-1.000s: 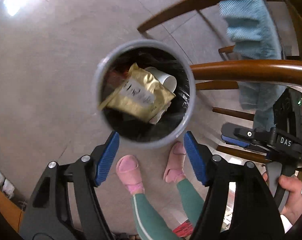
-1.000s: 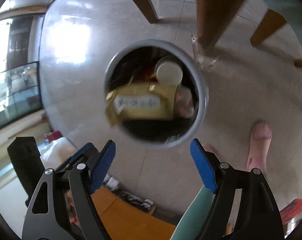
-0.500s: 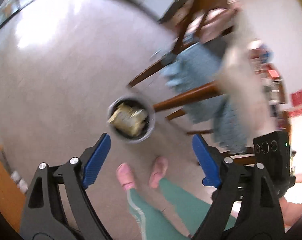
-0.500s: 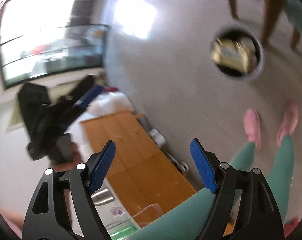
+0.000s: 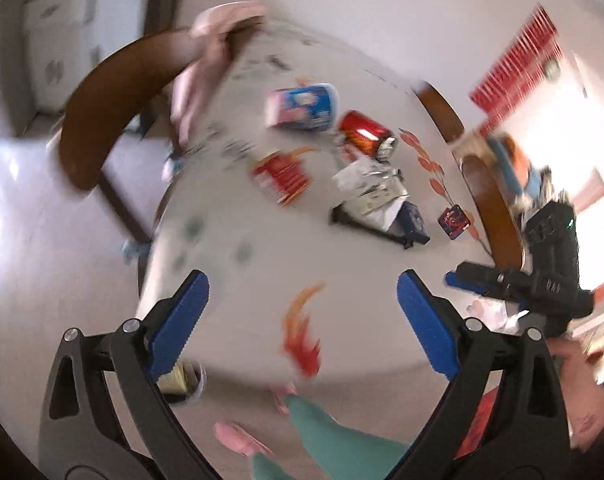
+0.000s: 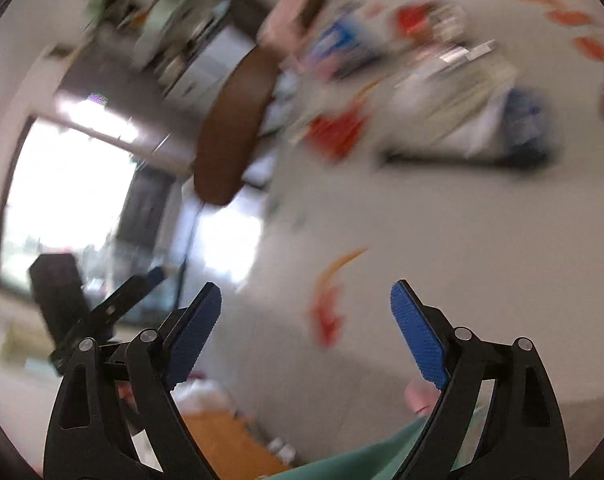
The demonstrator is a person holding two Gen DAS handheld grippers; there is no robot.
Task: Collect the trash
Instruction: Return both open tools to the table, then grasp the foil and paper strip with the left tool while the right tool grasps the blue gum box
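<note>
Trash lies on a round white table (image 5: 262, 264): a blue and pink cup (image 5: 302, 107), a crushed red can (image 5: 366, 136), a red striped carton (image 5: 284, 178), crumpled silver wrappers (image 5: 372, 190) and a dark blue packet (image 5: 412, 222). My left gripper (image 5: 302, 320) is open and empty above the table's near edge. My right gripper (image 6: 306, 328) is open and empty; its view is blurred and shows the same trash (image 6: 462, 92) far ahead. The grey bin (image 5: 186, 380) with a gold wrapper peeks out below the table behind my left finger.
A brown wooden chair back (image 5: 114, 92) with a pink cloth stands left of the table, another chair (image 5: 494, 200) at the right. The person's green legs and pink slippers (image 5: 238, 438) are below. An orange cabinet (image 6: 226, 440) is low in the right wrist view.
Both grippers have swung up from over the bin on the floor to face the tabletop with the trash. Both stay open and empty.
</note>
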